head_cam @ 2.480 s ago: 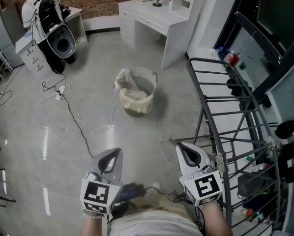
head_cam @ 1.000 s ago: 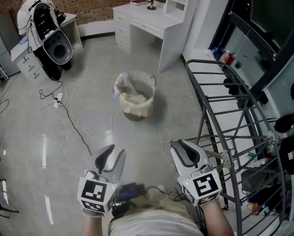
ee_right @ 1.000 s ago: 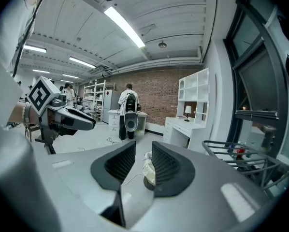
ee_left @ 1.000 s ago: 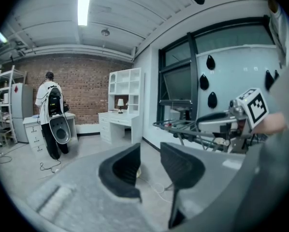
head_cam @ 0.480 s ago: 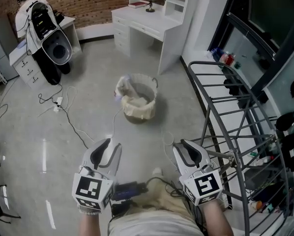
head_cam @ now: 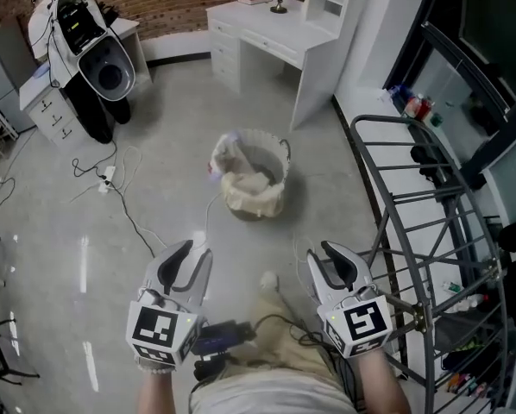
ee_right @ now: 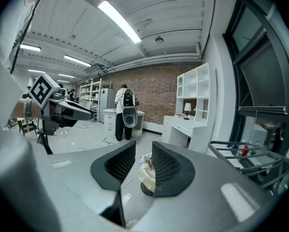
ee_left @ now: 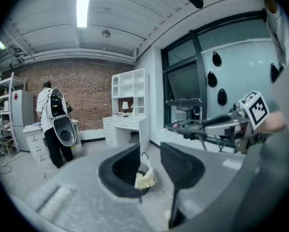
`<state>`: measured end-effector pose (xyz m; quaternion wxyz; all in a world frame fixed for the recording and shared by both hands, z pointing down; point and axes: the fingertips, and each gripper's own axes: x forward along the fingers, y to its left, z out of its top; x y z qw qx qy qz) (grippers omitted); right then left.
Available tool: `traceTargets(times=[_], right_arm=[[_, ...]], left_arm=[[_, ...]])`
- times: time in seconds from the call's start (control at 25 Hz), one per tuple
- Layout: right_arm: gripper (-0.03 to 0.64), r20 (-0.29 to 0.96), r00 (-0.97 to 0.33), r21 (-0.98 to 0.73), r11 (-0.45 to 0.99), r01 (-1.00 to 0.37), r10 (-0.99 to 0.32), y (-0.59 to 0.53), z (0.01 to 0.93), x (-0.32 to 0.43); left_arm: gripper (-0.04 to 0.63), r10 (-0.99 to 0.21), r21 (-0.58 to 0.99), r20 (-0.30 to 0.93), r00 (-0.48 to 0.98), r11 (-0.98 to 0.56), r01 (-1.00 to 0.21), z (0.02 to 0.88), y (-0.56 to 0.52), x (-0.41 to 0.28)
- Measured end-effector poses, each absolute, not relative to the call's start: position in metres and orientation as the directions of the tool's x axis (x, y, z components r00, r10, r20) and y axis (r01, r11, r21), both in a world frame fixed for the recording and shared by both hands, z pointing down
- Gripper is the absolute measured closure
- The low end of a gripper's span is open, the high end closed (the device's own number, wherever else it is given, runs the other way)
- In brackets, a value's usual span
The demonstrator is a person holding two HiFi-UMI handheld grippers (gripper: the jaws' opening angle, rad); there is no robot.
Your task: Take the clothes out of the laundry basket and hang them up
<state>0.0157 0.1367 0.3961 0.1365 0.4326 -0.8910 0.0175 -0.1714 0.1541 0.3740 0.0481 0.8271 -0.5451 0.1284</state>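
A round laundry basket (head_cam: 256,182) with pale clothes in it stands on the grey floor ahead of me. Both grippers are held low and apart, short of it. My left gripper (head_cam: 189,259) is open and empty, and so is my right gripper (head_cam: 329,259). In the left gripper view the basket (ee_left: 145,178) shows through the gap of the open left gripper (ee_left: 150,151). In the right gripper view the basket (ee_right: 147,175) shows between the jaws of the open right gripper (ee_right: 143,149). A dark metal drying rack (head_cam: 413,222) stands to the right.
A white desk (head_cam: 267,28) with shelves stands behind the basket. At far left a person (head_cam: 72,33) stands by white drawers (head_cam: 47,102). A cable (head_cam: 137,218) snakes over the floor left of the basket. My shoe (head_cam: 269,279) shows between the grippers.
Both grippers and the view have shifted forward toward the basket, which now sits slightly nearer. A shoe has come into view between the grippers. The jaws stand as before.
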Motion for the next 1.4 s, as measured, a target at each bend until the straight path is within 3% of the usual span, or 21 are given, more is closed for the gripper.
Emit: traceTargets(times=[0.64, 0.84, 1.4], right_arm=[[0.523, 0.439, -0.627, 0.058, 0.717, -0.695, -0.643, -0.094, 0.477, -0.005], [0.523, 0.453, -0.630, -0.013, 0.702, -0.713, -0.631, -0.137, 0.517, -0.023], [0.523, 0.545, -0.570, 0.010, 0.685, -0.729, -0.615, -0.185, 0.674, -0.062]], left_arm=[[0.454, -0.849, -0.053, 0.374, 0.372, -0.420, -0.906, 0.453, -0.079, -0.187], [0.446, -0.821, -0.029, 0.434, 0.370, -0.423, -0.906, 0.517, -0.119, -0.197], [0.422, -0.700, 0.049, 0.596, 0.394, -0.458, -0.888, 0.751, -0.162, -0.232]])
